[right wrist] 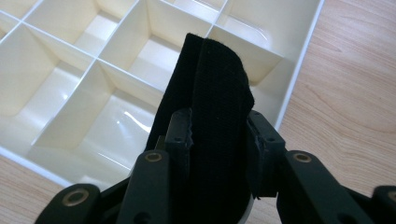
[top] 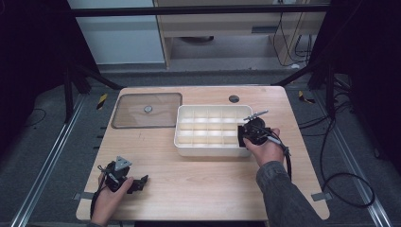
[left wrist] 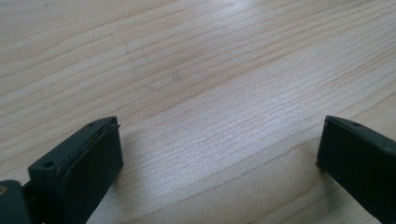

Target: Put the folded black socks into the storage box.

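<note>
Two grippers: both mine, one busy, one idle.
Right gripper (right wrist: 219, 154): jaws clamped on a folded black fabric strap (right wrist: 212, 107), held over the near right corner of the compartment tray (top: 185, 144).
Left gripper (left wrist: 219, 154): jaws spread wide, empty, resting low over the bare wooden table (left wrist: 196, 70).
Risk: I judge the limp strap may straddle a divider or flop over the rim if released off-centre.
Strap: soft, matte, fuzzy, doubled over.
Tray: glossy cream plastic, thin straight walls, square cells.
Lid (top: 146, 110): clear, flat, beside the tray.

A light wooden table (top: 189, 189) carries a white compartment tray (top: 208, 149) near its right edge and a clear lid (top: 142, 118) at its far left corner.
</note>
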Demonstrator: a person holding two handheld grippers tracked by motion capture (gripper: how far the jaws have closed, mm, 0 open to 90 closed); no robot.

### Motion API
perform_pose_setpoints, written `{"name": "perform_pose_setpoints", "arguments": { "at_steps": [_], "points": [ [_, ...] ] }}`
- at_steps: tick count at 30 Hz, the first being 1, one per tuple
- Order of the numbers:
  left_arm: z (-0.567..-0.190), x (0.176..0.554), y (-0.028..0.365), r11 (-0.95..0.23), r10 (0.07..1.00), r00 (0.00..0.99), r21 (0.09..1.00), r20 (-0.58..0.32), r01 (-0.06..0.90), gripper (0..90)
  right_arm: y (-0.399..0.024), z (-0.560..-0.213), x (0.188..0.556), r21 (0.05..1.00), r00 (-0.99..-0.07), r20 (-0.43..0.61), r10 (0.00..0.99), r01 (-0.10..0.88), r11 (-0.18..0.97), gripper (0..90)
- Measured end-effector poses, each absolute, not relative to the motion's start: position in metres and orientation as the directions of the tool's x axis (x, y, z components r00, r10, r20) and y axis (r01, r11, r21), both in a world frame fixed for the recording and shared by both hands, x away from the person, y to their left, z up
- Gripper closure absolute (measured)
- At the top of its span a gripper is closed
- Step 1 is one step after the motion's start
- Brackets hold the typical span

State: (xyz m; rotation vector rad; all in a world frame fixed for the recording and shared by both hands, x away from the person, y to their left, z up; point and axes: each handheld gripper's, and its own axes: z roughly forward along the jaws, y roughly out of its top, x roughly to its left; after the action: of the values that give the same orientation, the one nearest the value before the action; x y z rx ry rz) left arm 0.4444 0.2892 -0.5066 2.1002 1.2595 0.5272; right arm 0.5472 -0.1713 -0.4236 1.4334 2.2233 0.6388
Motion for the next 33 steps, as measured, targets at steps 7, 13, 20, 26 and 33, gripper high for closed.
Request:
{"name": "perform_pose_setpoints", "arguments": {
  "at_steps": [7, 13, 20, 26, 33],
  "points": [
    [-0.507, 0.444, 0.289, -0.351, 0.885, 0.465, 0.690, 0.023, 0.633, 0.0, -0.171, -0.420, 0.546, 0.592, -0.385, -0.080, 0.920, 0.724, 0.354, 58.1],
    [-0.507, 0.444, 0.289, -0.349, 0.885, 0.465, 0.689, 0.019, 0.635, 0.0, -0.171, -0.414, 0.544, 0.604, -0.380, -0.079, 0.921, 0.717, 0.348, 44.9],
    [-0.507, 0.444, 0.289, -0.349, 0.885, 0.465, 0.689, 0.020, 0.636, 0.0, -0.169, -0.407, 0.538, 0.617, -0.389, -0.062, 0.919, 0.709, 0.341, 35.0],
    [-0.507, 0.445, 0.289, -0.350, 0.885, 0.466, 0.688, 0.019, 0.636, 0.0, -0.168, -0.401, 0.538, 0.617, -0.396, -0.053, 0.917, 0.709, 0.341, 30.2],
    [-0.507, 0.444, 0.289, -0.351, 0.884, 0.467, 0.688, 0.020, 0.635, 0.0, -0.168, -0.391, 0.537, 0.617, -0.402, -0.033, 0.915, 0.712, 0.335, 28.6]
  ]
}}
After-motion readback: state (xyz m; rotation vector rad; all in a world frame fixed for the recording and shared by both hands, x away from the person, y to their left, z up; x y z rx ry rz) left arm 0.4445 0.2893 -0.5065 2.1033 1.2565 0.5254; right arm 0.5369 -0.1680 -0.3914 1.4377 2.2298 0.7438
